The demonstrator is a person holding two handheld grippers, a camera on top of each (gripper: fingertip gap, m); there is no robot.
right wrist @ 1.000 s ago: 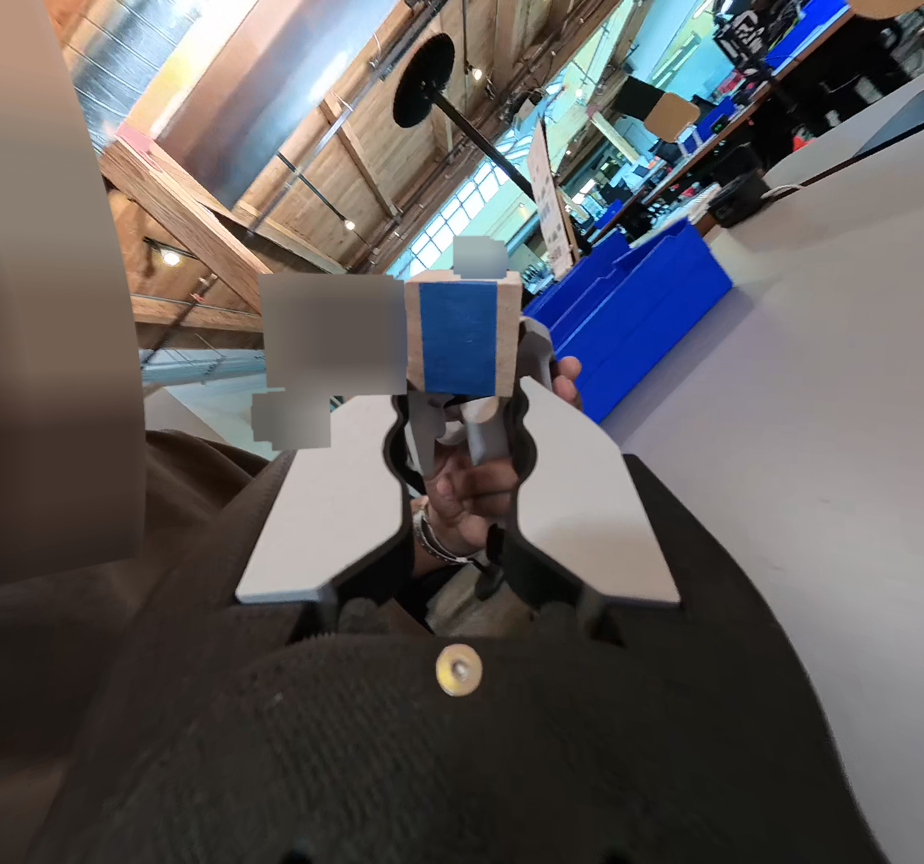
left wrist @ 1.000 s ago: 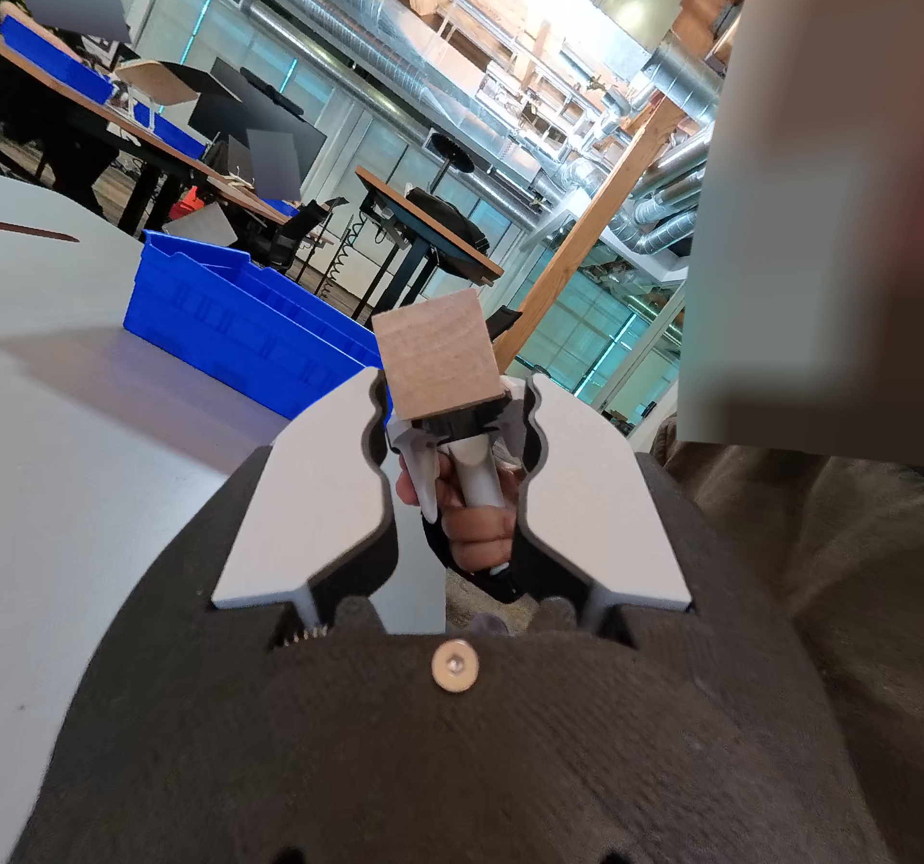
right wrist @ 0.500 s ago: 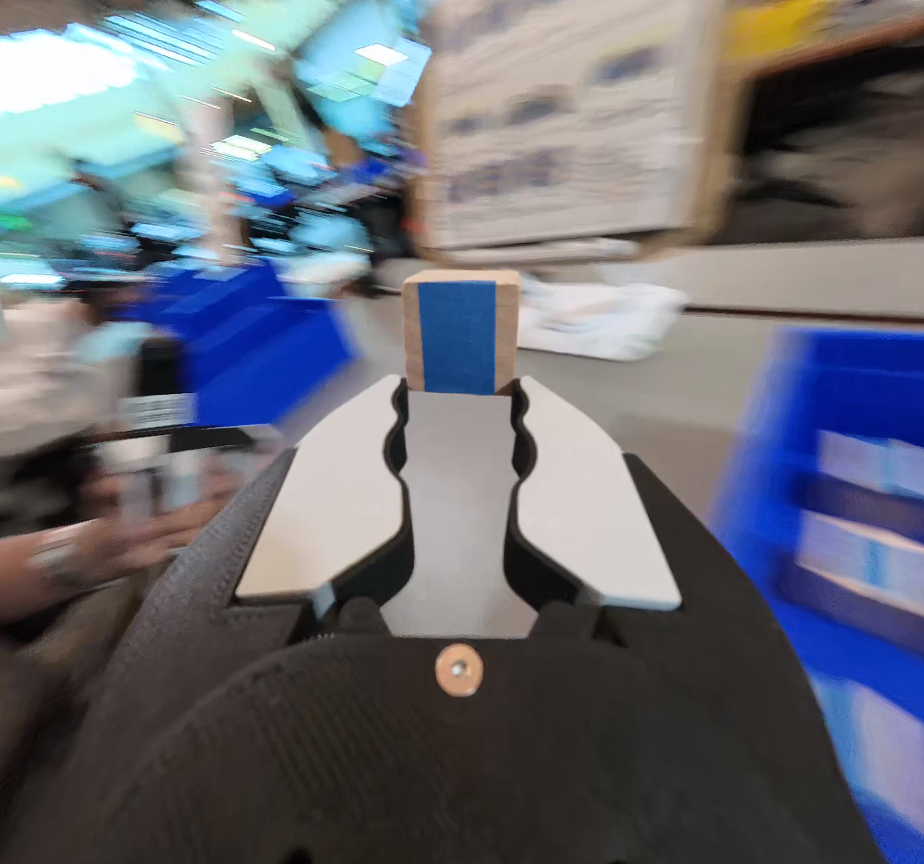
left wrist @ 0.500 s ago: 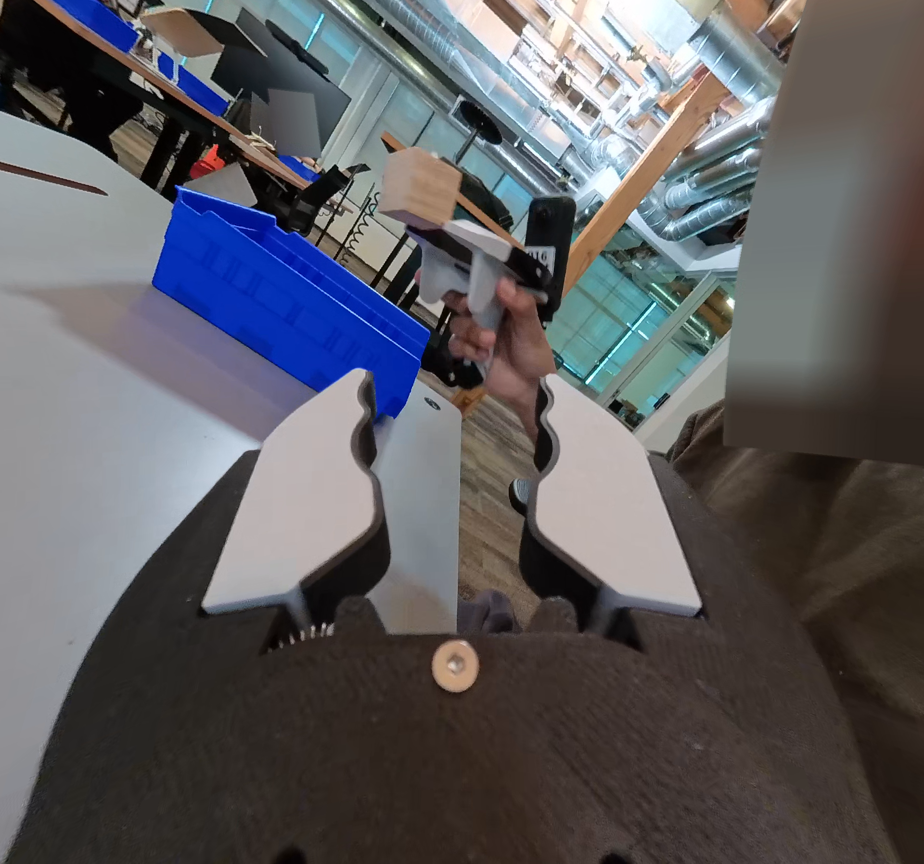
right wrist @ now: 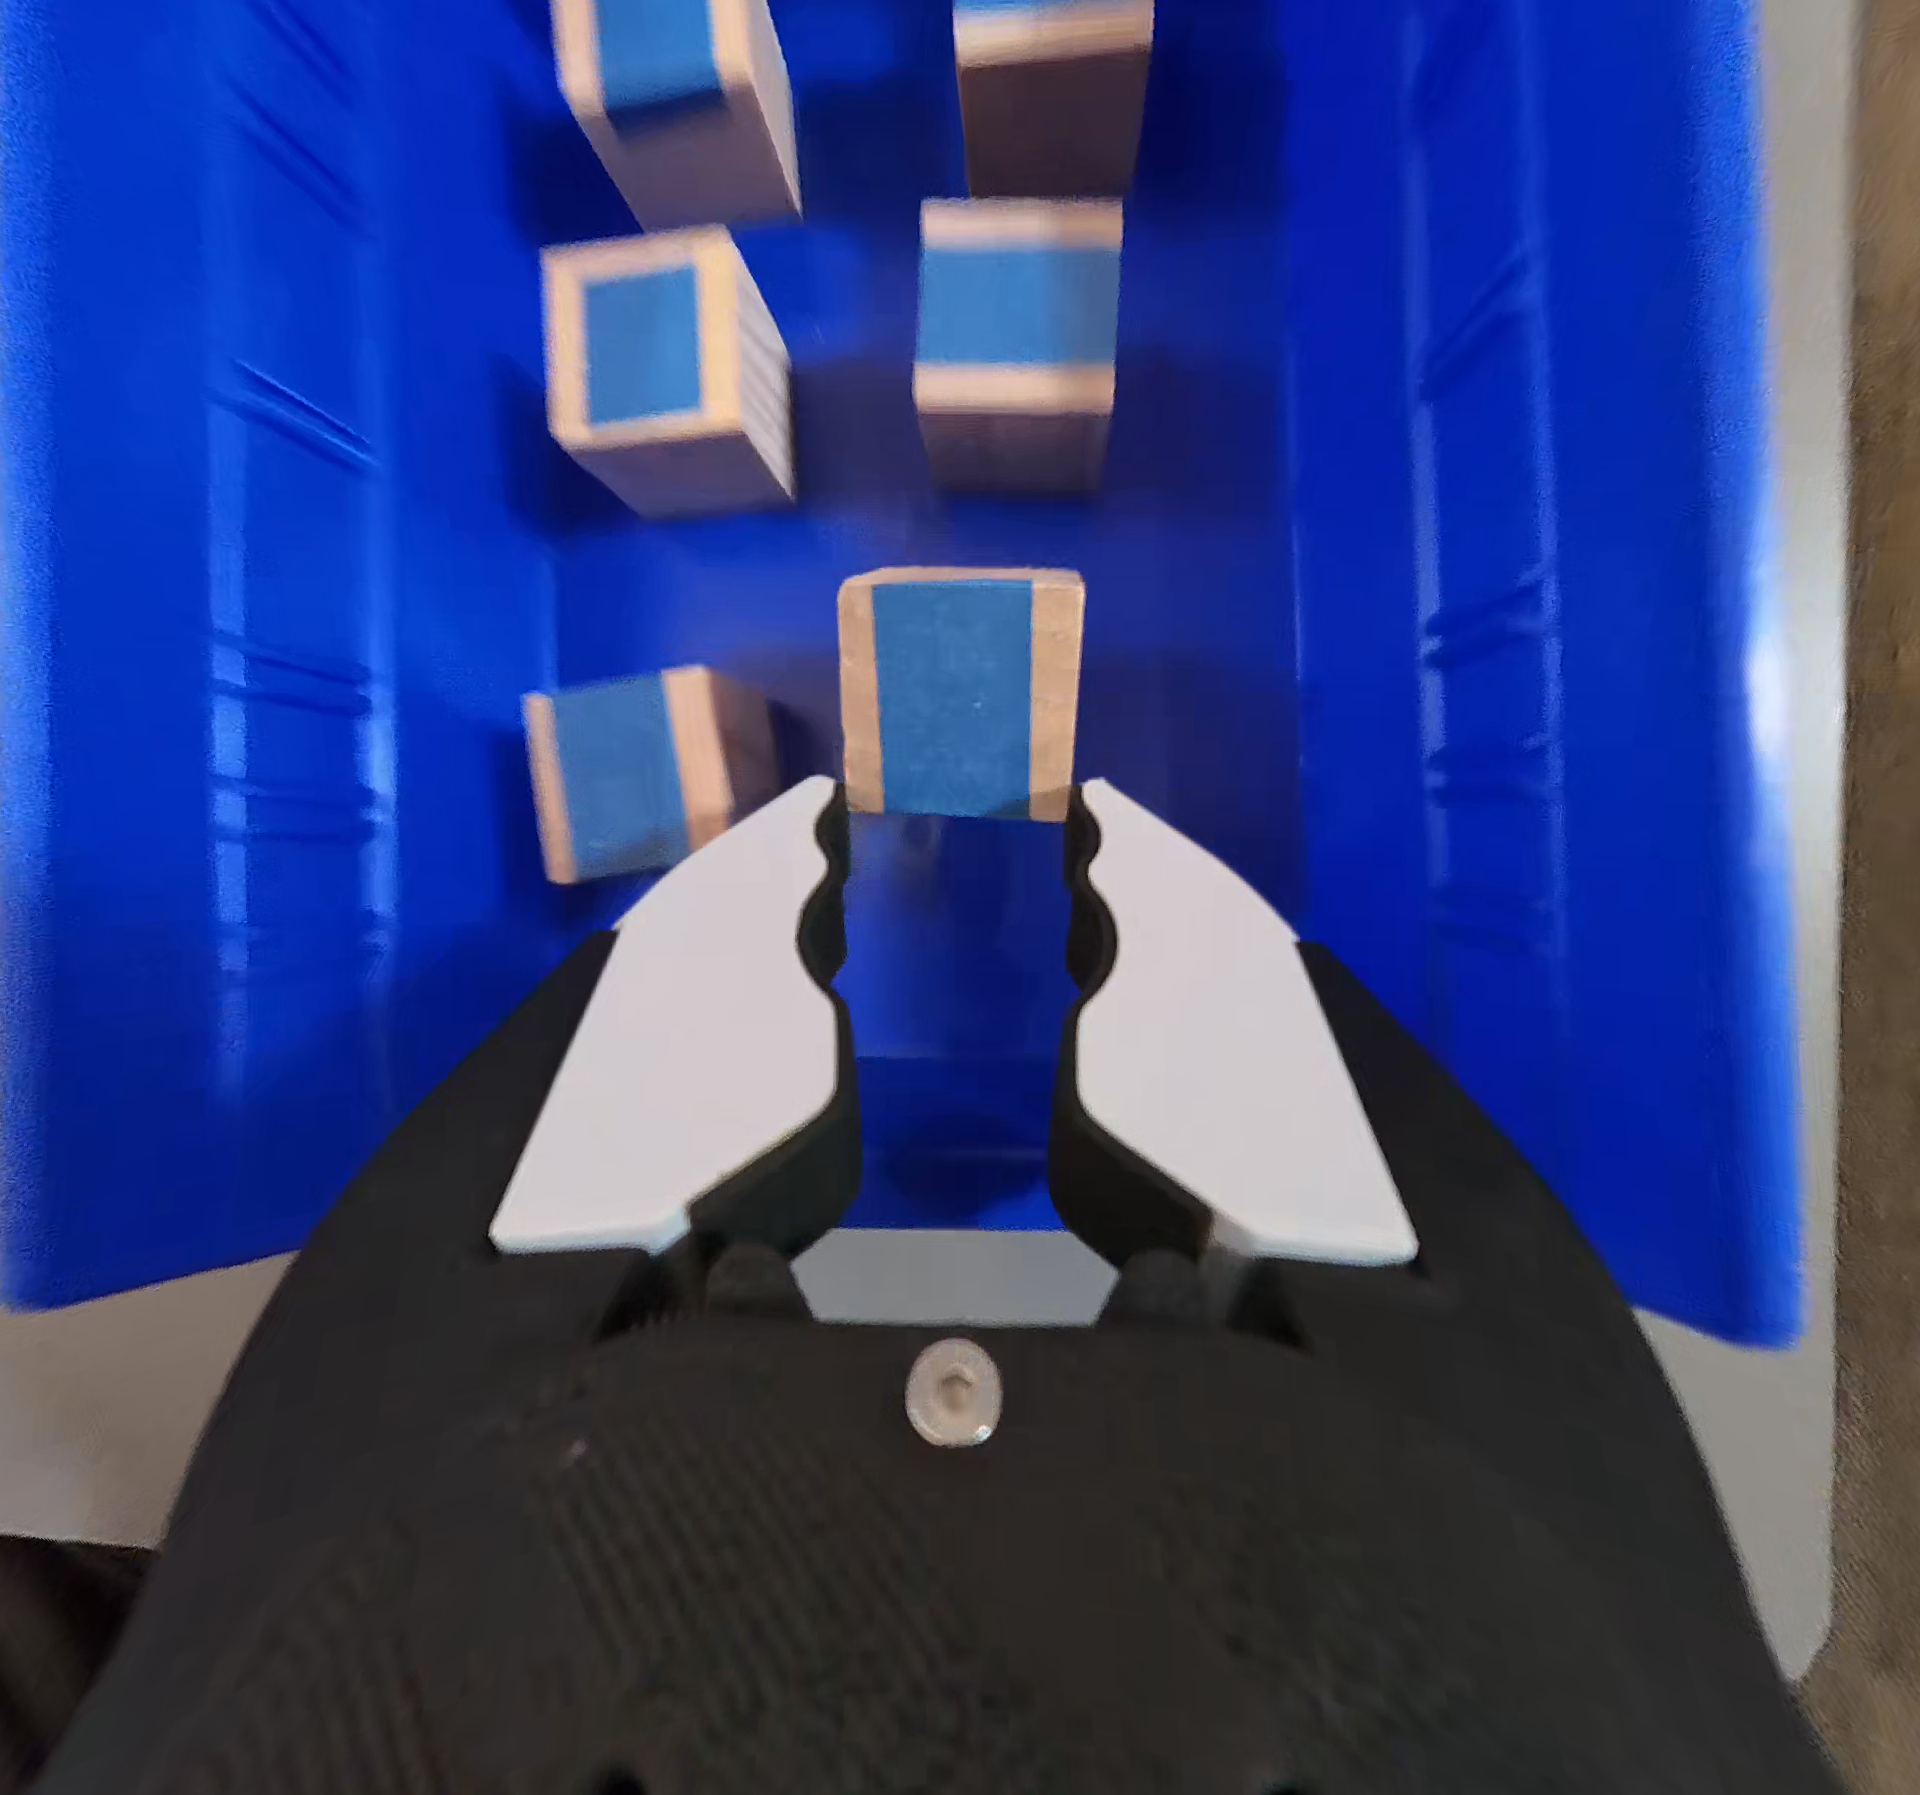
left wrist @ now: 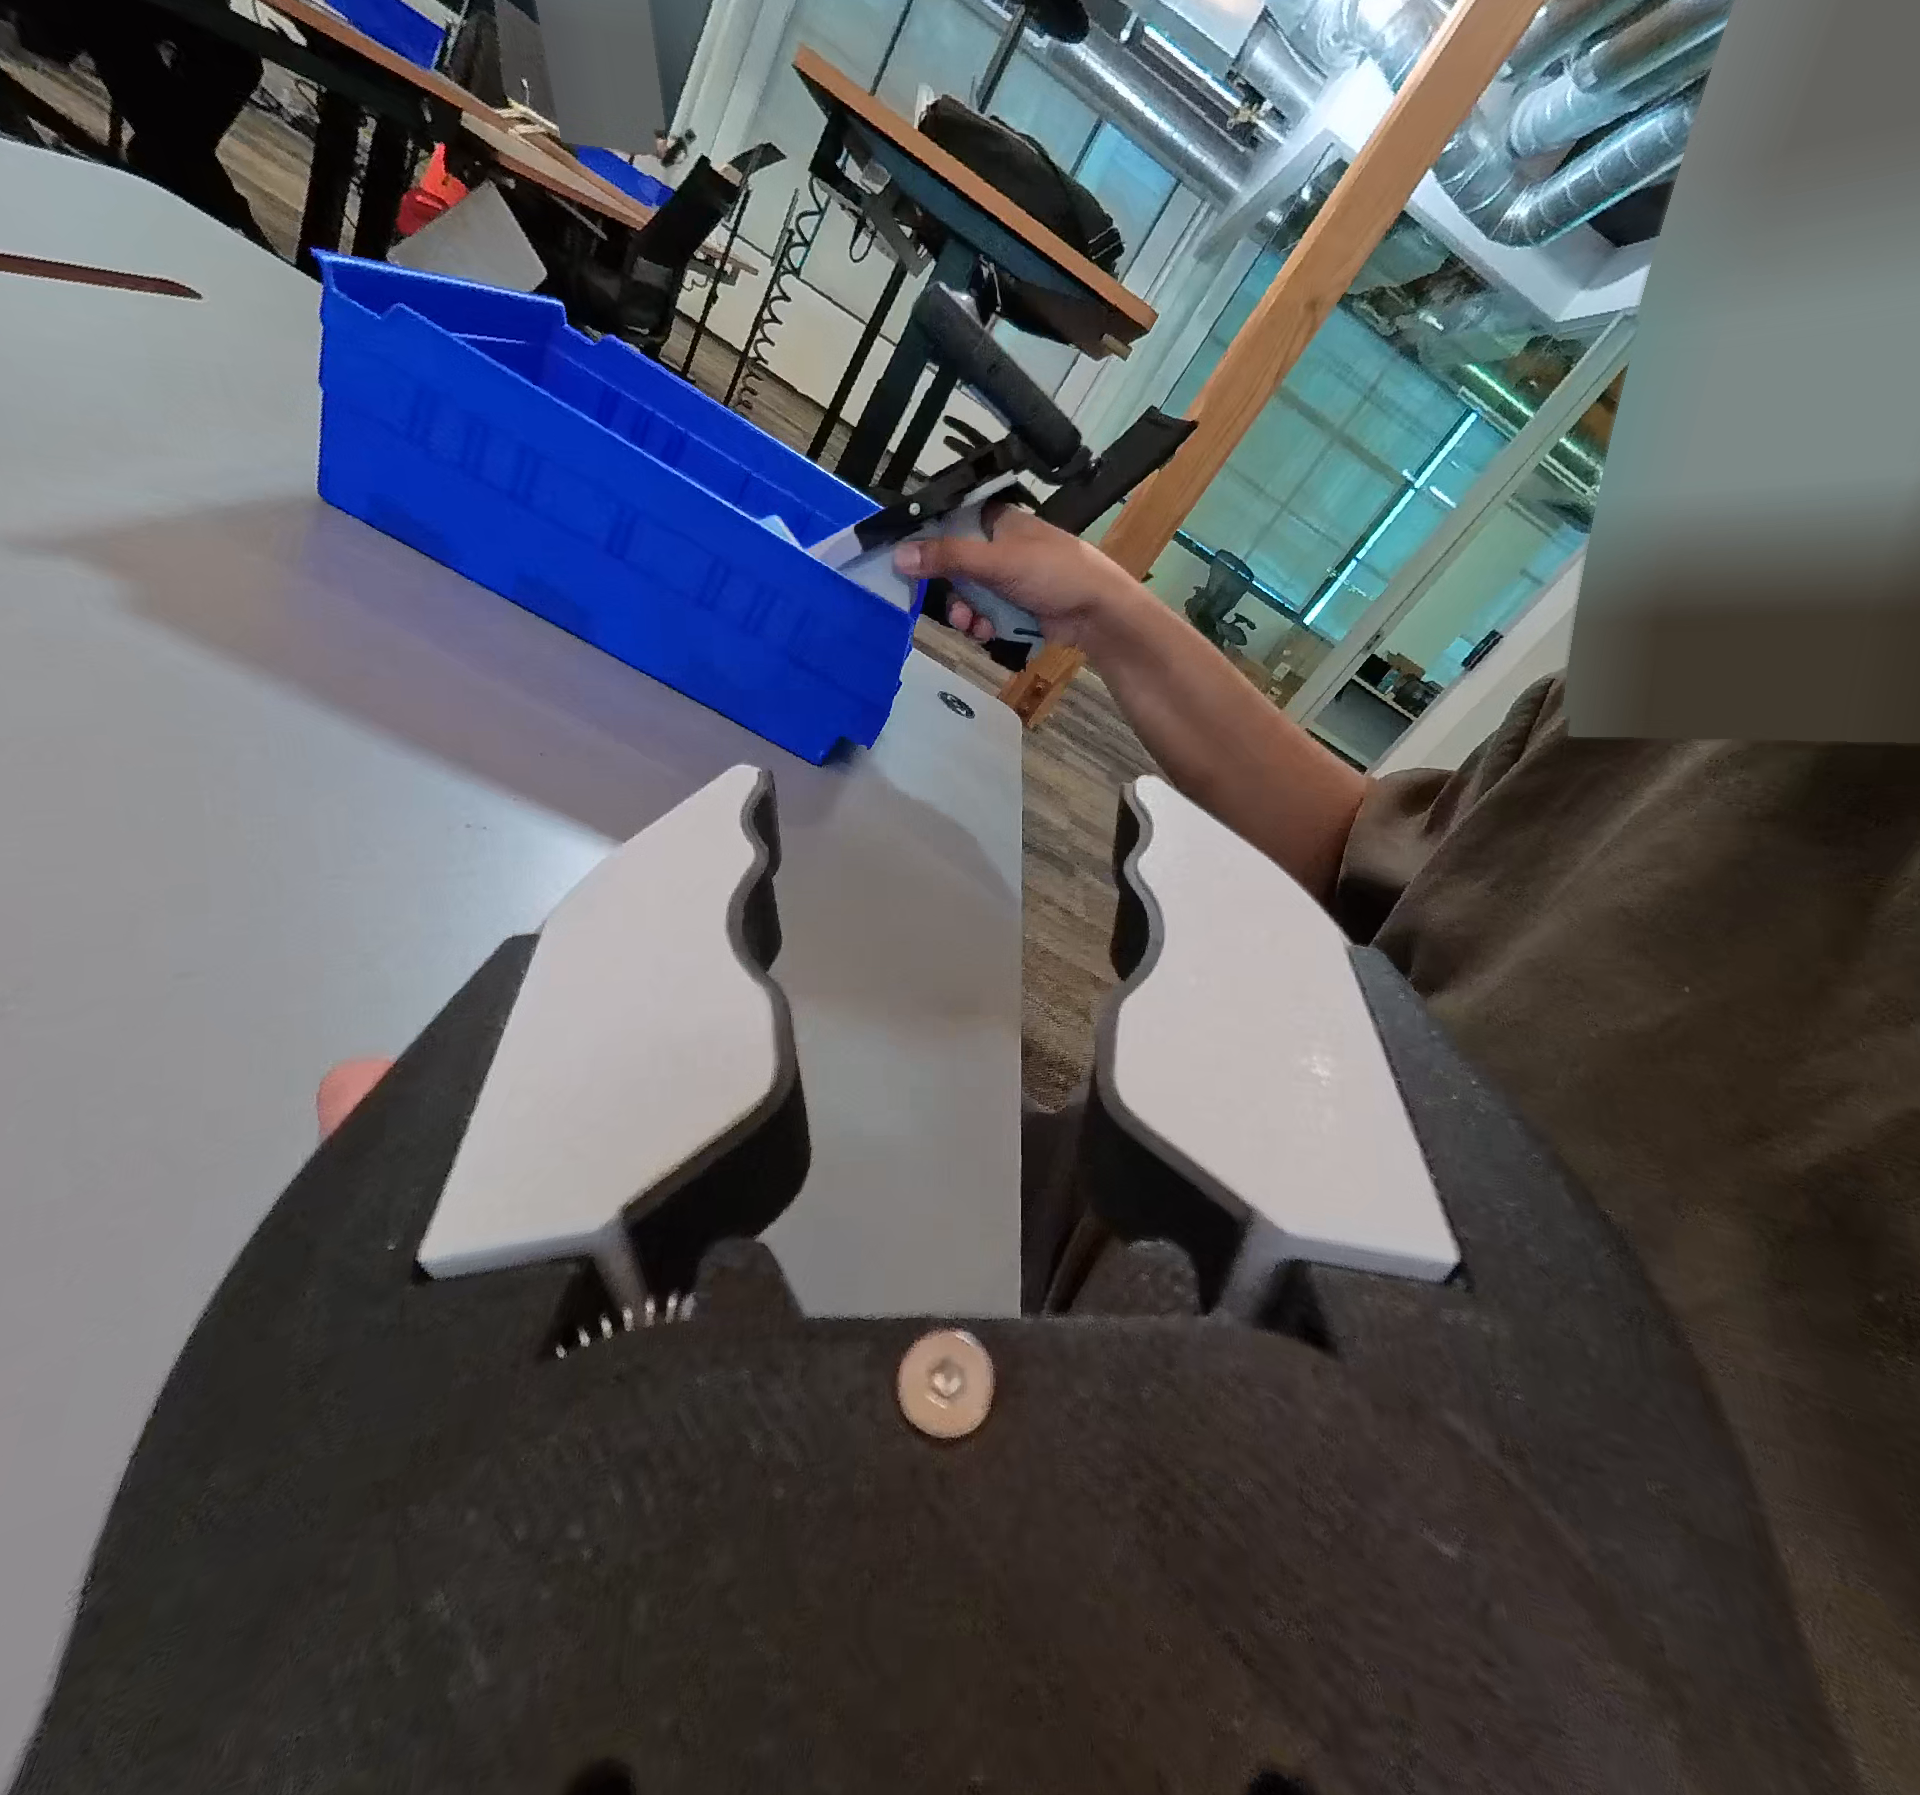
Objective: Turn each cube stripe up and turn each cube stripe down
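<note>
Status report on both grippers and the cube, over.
Left gripper open, empty. Right gripper shut on striped cube, inside blue bin. Five cubes beyond; none blocking.

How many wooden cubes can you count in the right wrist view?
6. One striped cube sits gripped in the right claw; five lie in the blue bin: near-left, middle-left, middle-right, far-left, far-right. The claw may hide others.

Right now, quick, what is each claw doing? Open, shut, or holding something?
Left gripper: open, holding nothing, above the grey table.
Right gripper: shut on a wooden cube with a blue stripe, over the blue bin.
</note>
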